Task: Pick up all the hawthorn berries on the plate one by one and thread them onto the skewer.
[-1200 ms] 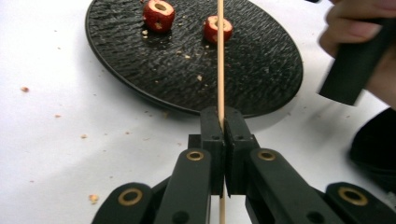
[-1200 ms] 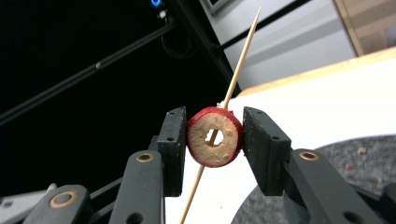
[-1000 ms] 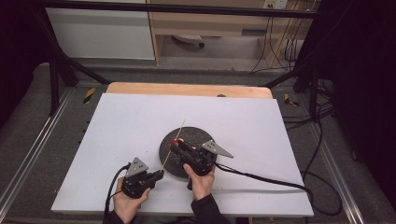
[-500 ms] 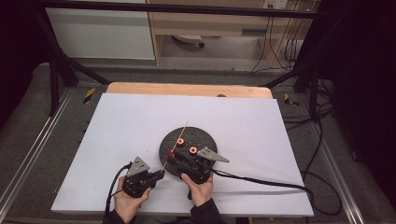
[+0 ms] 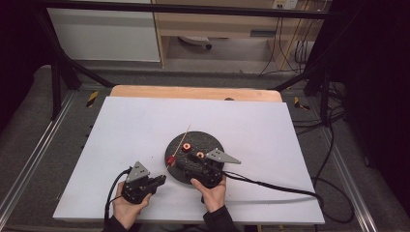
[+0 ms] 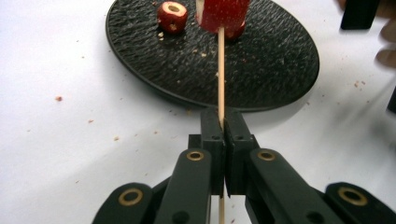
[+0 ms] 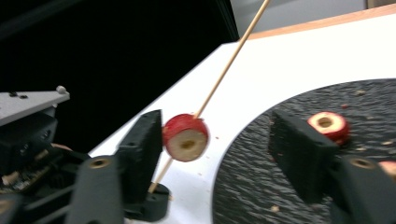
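Skewer (image 6: 221, 74) carried one red fruit slice (image 7: 186, 137) | left hand-held gripper (image 6: 223, 135) clamped skewer | right hand-held gripper (image 7: 219, 140) jaws had just been opening, slice between, unpressed | plate (image 5: 212, 144) on table (image 5: 121, 130)

Your thin wooden skewer (image 6: 221, 70) slanted upward, one red cored fruit slice (image 7: 186, 137) threaded on; two slices (image 5: 193, 151) lay flat on the plate (image 5: 212, 142).

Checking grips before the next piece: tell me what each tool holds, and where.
Left tool clamps the wooden skewer near its lower end. Right tool is open, holding nothing; the skewered fruit slice sits between its jaws.
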Tool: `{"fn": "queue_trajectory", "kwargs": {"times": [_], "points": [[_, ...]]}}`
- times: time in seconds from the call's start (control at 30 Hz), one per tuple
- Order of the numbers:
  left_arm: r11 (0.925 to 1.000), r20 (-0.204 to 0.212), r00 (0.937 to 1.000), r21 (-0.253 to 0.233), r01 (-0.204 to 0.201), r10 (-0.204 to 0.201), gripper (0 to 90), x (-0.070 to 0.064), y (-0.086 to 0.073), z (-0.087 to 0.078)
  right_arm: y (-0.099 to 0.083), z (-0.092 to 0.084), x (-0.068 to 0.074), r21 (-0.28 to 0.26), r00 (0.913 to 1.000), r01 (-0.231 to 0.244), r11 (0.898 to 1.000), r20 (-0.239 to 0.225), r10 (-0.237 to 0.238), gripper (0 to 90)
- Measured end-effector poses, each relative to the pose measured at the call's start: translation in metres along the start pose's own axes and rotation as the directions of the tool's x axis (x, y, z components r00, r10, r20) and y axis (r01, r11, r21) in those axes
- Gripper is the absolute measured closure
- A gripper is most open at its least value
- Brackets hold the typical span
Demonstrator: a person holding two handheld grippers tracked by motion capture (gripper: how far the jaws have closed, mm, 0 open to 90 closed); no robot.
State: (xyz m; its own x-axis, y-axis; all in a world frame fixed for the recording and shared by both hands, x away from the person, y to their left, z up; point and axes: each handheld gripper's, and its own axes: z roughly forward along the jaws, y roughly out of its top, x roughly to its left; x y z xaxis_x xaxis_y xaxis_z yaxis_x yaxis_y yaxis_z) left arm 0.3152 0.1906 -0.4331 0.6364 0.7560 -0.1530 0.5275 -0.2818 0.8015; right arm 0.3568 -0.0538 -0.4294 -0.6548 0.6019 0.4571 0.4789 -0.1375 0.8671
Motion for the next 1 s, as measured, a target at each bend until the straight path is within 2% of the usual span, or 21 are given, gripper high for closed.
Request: {"fn": "queue_trajectory", "kwargs": {"times": [0.03, 0.07, 0.1, 0.13, 0.2, 0.23, 0.3, 0.4, 0.43, 0.57, 0.63, 0.73, 0.87, 0.93, 1.0], "points": [[1.0000, -0.002, 1.0000, 0.006, -0.006, 0.006, 88.2, 0.001, -0.001, -0.001, 0.000, 0.000, 0.000, 0.000, 1.0000, 0.000, 1.000, 0.000, 0.000, 34.8], [0.9998, -0.004, 0.9999, 0.014, -0.012, 0.012, 88.2, 0.003, -0.001, -0.002, 0.006, -0.002, -0.002, 0.040, 0.9995, 0.028, 0.999, 0.009, -0.029, 28.5], [0.9997, -0.002, 0.9999, 0.016, -0.016, 0.016, 88.2, 0.004, -0.002, -0.002, 0.006, -0.002, -0.002, 0.040, 0.9995, 0.028, 0.999, 0.009, -0.029, 28.5], [0.9996, -0.002, 0.9998, 0.019, -0.021, 0.021, 88.2, 0.005, -0.003, -0.003, 0.012, -0.003, -0.005, 0.088, 0.9985, 0.051, 0.995, 0.015, -0.052, 23.1], [0.9991, -0.009, 0.9994, 0.025, -0.033, 0.034, 88.2, 0.008, -0.005, -0.005, 0.017, -0.005, -0.009, 0.144, 0.9961, 0.082, 0.986, 0.020, -0.086, 19.7], [0.9988, -0.010, 0.9991, 0.029, -0.041, 0.041, 88.2, 0.010, -0.006, -0.007, 0.017, -0.005, -0.009, 0.144, 0.9961, 0.082, 0.986, 0.020, -0.086, 19.7], [0.9981, -0.018, 0.9985, 0.035, -0.050, 0.051, 88.2, 0.012, -0.007, -0.010, 0.021, -0.005, -0.013, 0.202, 0.9925, 0.111, 0.973, 0.028, -0.119, 15.3], [0.9974, -0.022, 0.9979, 0.039, -0.060, 0.061, 88.1, 0.016, -0.008, -0.014, 0.028, -0.005, -0.020, 0.286, 0.9861, 0.142, 0.948, 0.042, -0.161, 11.3], [0.9975, -0.024, 0.9978, 0.038, -0.060, 0.061, 88.1, 0.017, -0.008, -0.015, 0.031, -0.005, -0.023, 0.317, 0.9830, 0.154, 0.936, 0.046, -0.178, 10.7], [0.9962, -0.023, 0.9969, 0.045, -0.074, 0.075, 88.1, 0.019, -0.008, -0.017, 0.040, -0.004, -0.031, 0.391, 0.9751, 0.173, 0.904, 0.062, -0.213, 10.2], [0.9955, -0.022, 0.9964, 0.051, -0.080, 0.082, 88.1, 0.020, -0.009, -0.016, 0.047, -0.003, -0.035, 0.432, 0.9655, 0.196, 0.880, 0.072, -0.250, 10.3], [0.9947, -0.016, 0.9962, 0.058, -0.085, 0.086, 88.1, 0.021, -0.009, -0.016, 0.056, 0.001, -0.039, 0.510, 0.9507, 0.224, 0.830, 0.073, -0.301, 10.8], [0.9935, -0.016, 0.9954, 0.066, -0.093, 0.094, 88.1, 0.021, -0.009, -0.016, 0.067, 0.008, -0.042, 0.610, 0.9253, 0.268, 0.746, 0.052, -0.376, 12.9], [0.9931, -0.012, 0.9953, 0.068, -0.095, 0.096, 88.1, 0.022, -0.010, -0.015, 0.071, 0.012, -0.043, 0.640, 0.9187, 0.272, 0.718, 0.049, -0.392, 14.2], [0.9928, -0.012, 0.9952, 0.072, -0.096, 0.097, 88.1, 0.022, -0.010, -0.014, 0.074, 0.016, -0.044, 0.658, 0.9173, 0.276, 0.701, 0.037, -0.397, 16.3]]}}
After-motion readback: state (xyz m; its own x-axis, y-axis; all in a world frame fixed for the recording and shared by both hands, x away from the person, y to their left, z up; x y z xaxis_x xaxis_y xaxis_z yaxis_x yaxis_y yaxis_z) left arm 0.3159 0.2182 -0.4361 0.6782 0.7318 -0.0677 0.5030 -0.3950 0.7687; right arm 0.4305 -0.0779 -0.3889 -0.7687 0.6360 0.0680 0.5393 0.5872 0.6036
